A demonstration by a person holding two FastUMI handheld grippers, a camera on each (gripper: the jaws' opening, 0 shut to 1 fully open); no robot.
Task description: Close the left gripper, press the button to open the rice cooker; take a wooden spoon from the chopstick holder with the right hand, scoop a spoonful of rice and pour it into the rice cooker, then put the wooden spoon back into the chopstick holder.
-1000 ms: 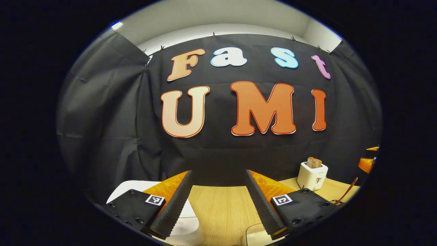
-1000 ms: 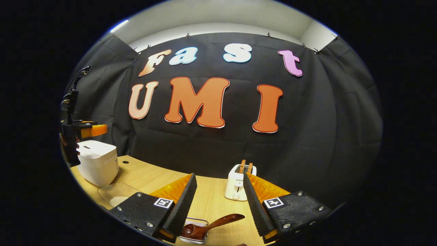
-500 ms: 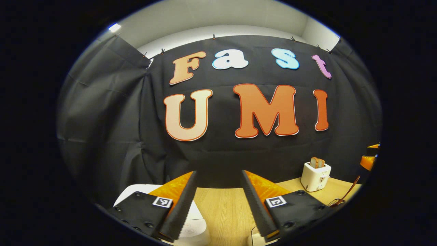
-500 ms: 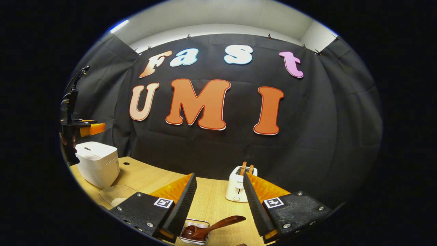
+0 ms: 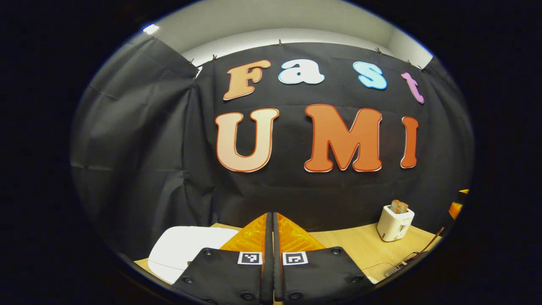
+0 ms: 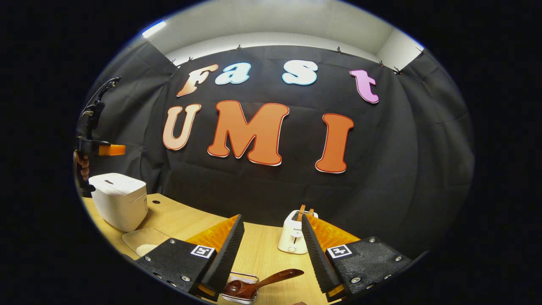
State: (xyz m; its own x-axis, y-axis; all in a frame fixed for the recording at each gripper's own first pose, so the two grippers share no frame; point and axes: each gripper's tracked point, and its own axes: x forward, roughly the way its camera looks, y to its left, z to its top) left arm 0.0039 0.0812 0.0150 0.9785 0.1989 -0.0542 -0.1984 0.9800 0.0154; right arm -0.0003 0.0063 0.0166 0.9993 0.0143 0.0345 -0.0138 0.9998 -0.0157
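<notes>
Hovering above rice cooker: left gripper, closed.

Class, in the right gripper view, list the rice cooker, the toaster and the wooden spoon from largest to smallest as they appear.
1. rice cooker
2. toaster and wooden spoon: about alike; the spoon is nearer the camera, so unranked.

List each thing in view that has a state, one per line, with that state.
left gripper: shut on nothing, in the air above the rice cooker
right gripper: open, empty
rice cooker: lid closed
wooden spoon: lying in its holder, ungrasped
toaster: bread slices sticking up
clear container: open, some rice inside
</notes>
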